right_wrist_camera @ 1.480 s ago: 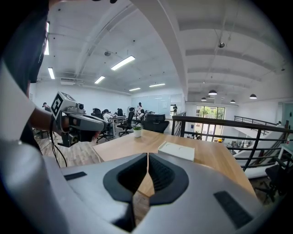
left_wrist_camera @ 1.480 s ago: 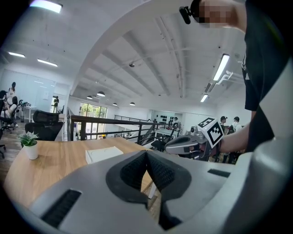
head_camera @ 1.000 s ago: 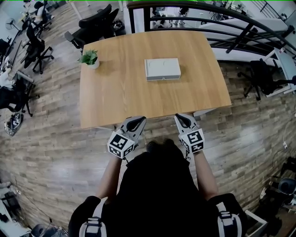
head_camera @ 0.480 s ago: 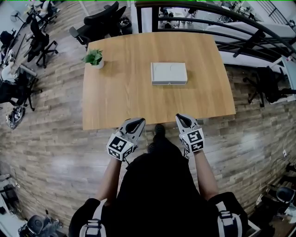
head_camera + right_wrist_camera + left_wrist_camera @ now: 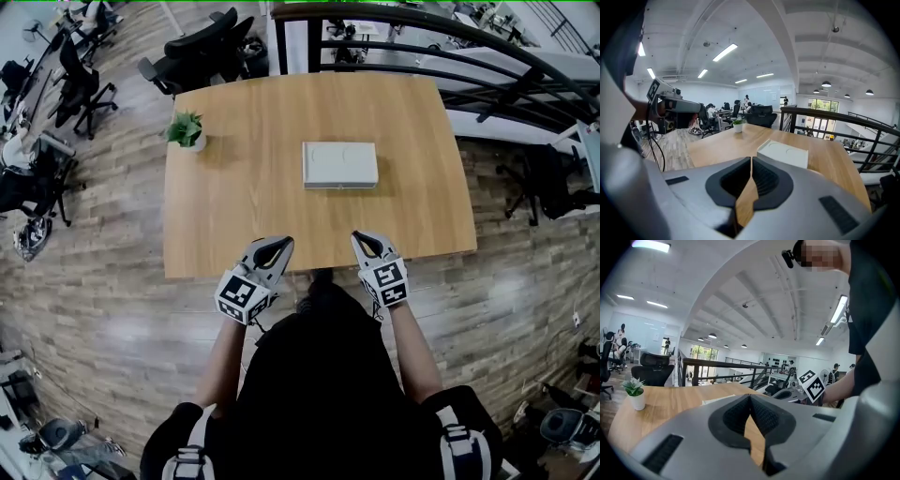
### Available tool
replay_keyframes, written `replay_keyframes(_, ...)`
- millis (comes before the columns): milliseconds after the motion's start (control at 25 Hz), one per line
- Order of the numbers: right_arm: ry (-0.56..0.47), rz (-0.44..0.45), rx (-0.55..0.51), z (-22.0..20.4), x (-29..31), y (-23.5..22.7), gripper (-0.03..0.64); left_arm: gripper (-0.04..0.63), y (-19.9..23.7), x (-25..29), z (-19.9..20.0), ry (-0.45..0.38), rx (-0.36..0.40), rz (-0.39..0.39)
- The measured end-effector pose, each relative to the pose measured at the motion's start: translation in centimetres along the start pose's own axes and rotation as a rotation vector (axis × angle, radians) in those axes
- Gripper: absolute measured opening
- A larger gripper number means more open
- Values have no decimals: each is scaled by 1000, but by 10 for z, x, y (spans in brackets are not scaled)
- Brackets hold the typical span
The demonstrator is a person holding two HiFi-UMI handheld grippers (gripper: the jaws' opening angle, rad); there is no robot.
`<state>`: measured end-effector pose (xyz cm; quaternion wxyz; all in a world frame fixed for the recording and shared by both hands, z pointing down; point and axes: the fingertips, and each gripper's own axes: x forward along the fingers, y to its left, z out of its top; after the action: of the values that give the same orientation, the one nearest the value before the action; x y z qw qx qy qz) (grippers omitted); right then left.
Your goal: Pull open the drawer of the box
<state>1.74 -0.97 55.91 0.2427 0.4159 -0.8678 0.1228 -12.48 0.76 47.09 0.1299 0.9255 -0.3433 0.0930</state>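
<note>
A flat white box [image 5: 339,164] lies near the middle of the wooden table [image 5: 244,206]; it also shows in the right gripper view as the white box [image 5: 783,153], its drawer closed. Both grippers hover at the table's near edge, well short of the box. My left gripper [image 5: 272,246] is shut with nothing in it, its tips meeting in its own view [image 5: 750,397]. My right gripper [image 5: 362,239] is likewise shut and empty [image 5: 752,159]. In the left gripper view only a sliver of the box's top shows above the jaws.
A small potted plant [image 5: 185,129] stands at the table's far left corner. Office chairs [image 5: 202,52] sit beyond the far edge and a black railing [image 5: 441,47] runs behind the table. Wood floor surrounds the table.
The head view has shifted slightly, so table and box sit a little differently in the picture. Both grippers stay shut at the near edge, nudged slightly toward the table.
</note>
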Motion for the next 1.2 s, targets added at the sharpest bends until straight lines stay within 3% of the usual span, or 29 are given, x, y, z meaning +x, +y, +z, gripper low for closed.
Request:
replay_keyframes(520,85,0,-43,-25,52,-57,28,22,22,55,15,27,6,49)
replay_keyframes(720,106,40,10,-41,79,-71,28,23,26,70,14,28,-5,84)
replay_keyframes(1200,227,-1,49,-69,125,-106,38,23,19,98,12,80,1,131)
